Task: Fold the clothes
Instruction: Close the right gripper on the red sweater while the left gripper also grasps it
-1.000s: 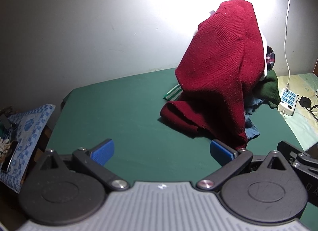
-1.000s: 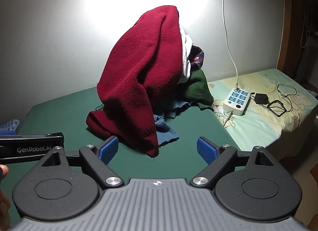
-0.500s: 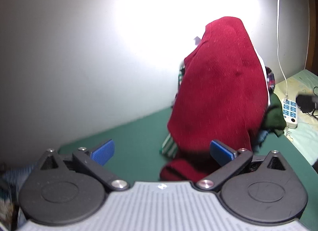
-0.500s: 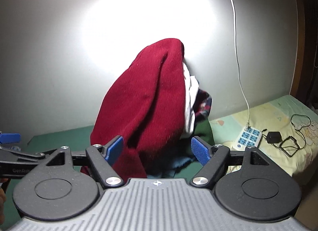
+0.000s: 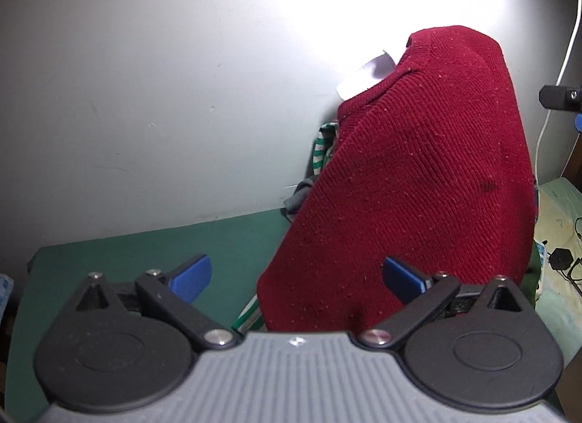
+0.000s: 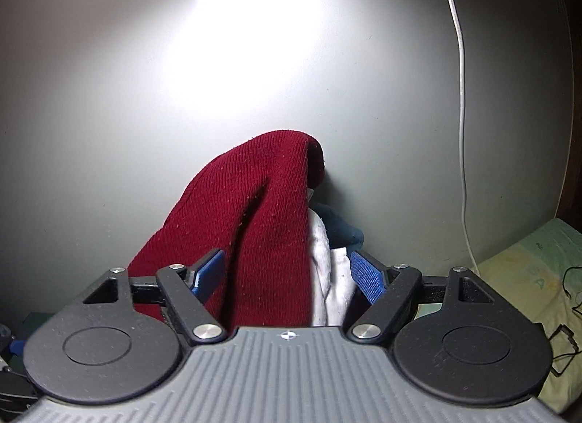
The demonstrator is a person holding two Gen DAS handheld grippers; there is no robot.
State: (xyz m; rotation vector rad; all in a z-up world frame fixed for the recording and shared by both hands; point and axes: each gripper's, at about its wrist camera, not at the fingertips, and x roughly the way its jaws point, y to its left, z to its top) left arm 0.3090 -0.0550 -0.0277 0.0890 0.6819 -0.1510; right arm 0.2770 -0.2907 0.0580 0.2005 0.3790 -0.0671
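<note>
Sweater (image 5: pixel 418 175), red knit, is draping over a clothes pile against the wall at 12 o'clock on the green bed (image 5: pixel 152 255). Left tongs (image 5: pixel 296 279) are closing w/ nothing pinched; right tongs (image 6: pixel 287 277) are gaping, unloaded. Likely soft, floppy, med. weight; collar at 11 o'clock is looking the best grab pt.

I have the right gripper (image 6: pixel 287 279) up close to the pile, its blue pads (image 6: pixel 367 279) spread wide with nothing pinched. A dark red knitted sweater (image 6: pixel 262 237) rises between them, draped over the heap and leaning on the grey wall (image 6: pixel 109 113). Just right of it I see a white garment (image 6: pixel 333 284) and a dark blue one (image 6: pixel 342 228) behind. A white cable (image 6: pixel 461 95) runs down the wall to a pale printed sheet (image 6: pixel 523 270), with black wires (image 6: pixel 567 277) at the far right edge.
</note>
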